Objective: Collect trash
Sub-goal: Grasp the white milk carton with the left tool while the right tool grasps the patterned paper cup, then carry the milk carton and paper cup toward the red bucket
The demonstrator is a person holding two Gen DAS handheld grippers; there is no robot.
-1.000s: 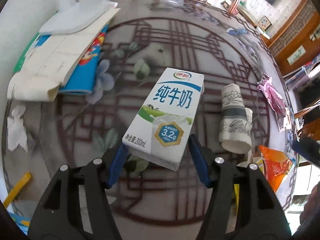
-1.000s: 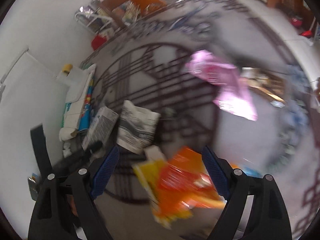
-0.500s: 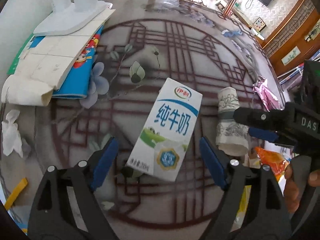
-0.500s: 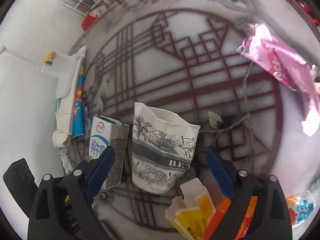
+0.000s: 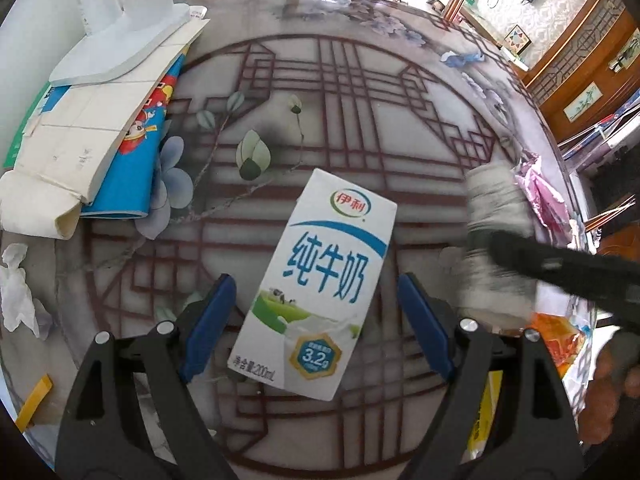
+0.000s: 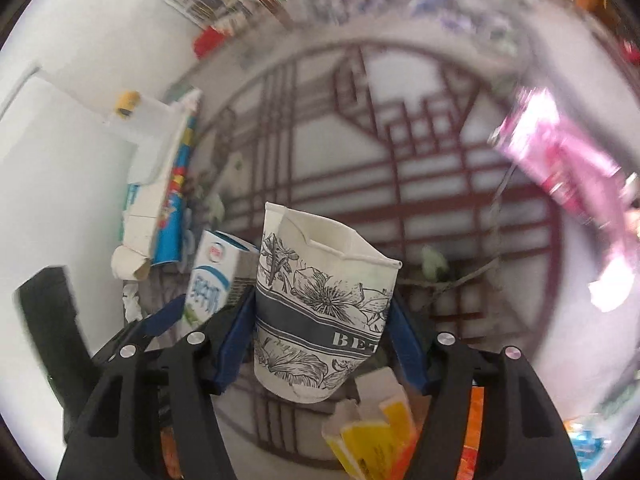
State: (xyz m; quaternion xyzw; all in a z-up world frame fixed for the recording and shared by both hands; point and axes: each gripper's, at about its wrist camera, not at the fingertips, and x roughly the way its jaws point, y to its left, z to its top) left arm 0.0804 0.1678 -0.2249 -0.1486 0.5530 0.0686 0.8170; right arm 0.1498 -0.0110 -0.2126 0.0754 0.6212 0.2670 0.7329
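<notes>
A white and blue milk carton (image 5: 320, 280) lies flat on the glass table (image 5: 360, 100). My left gripper (image 5: 314, 284) stands open around its lower half, with a gap between both blue pads and the carton's sides. A crumpled paper cup (image 6: 324, 304) printed with black flowers sits between the blue pads of my right gripper (image 6: 320, 300). Its jaws are closing, and both pads touch the cup's sides. In the left wrist view the cup (image 5: 496, 232) is blurred behind the right gripper's black body (image 5: 568, 268).
Flattened cardboard and a blue package (image 5: 100, 132) lie at the left under a white foam piece (image 5: 120, 40). A tissue (image 5: 16, 292) lies near the left edge. A pink wrapper (image 6: 568, 168), an orange snack bag (image 5: 556, 332) and a yellow box (image 6: 372, 440) lie to the right.
My left jaws spread wider, away from the carton's sides. My right gripper swung from over the orange bag to the paper cup, and its pads came in onto the cup.
</notes>
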